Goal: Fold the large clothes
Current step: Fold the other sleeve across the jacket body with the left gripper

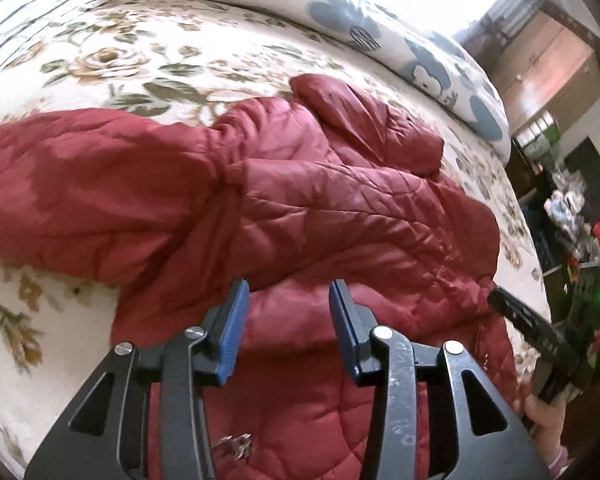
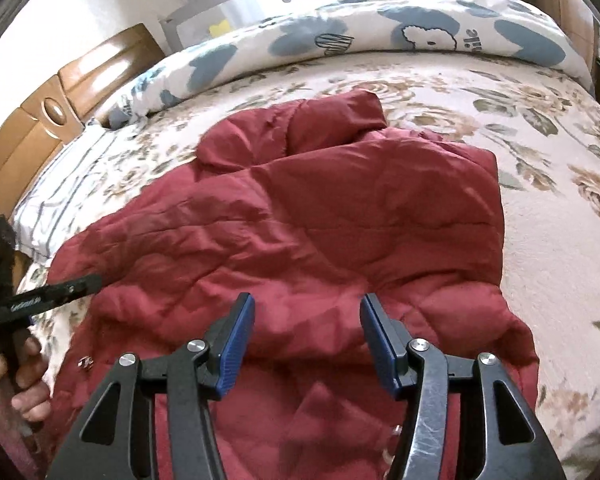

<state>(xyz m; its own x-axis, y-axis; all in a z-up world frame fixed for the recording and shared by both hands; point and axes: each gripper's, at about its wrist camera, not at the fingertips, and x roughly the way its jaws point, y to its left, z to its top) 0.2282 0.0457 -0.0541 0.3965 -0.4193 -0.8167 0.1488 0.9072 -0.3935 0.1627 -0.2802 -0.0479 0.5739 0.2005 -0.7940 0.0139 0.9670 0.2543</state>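
A large red quilted jacket (image 1: 300, 208) lies spread on a floral bedspread, one sleeve stretched to the left and its hood or collar bunched at the far end; it also fills the middle of the right wrist view (image 2: 320, 224). My left gripper (image 1: 286, 300) is open and empty just above the jacket's near hem. My right gripper (image 2: 306, 312) is open and empty above the near part of the jacket. The right gripper also shows at the jacket's right edge in the left wrist view (image 1: 540, 332), and the left gripper shows at the far left of the right wrist view (image 2: 44, 296).
The floral bedspread (image 2: 540, 184) extends around the jacket. A rolled white-and-blue quilt (image 2: 380, 36) lies along the far edge. A wooden headboard (image 2: 40, 120) stands at the left. Wooden cabinets and clutter (image 1: 560, 80) stand beyond the bed's right side.
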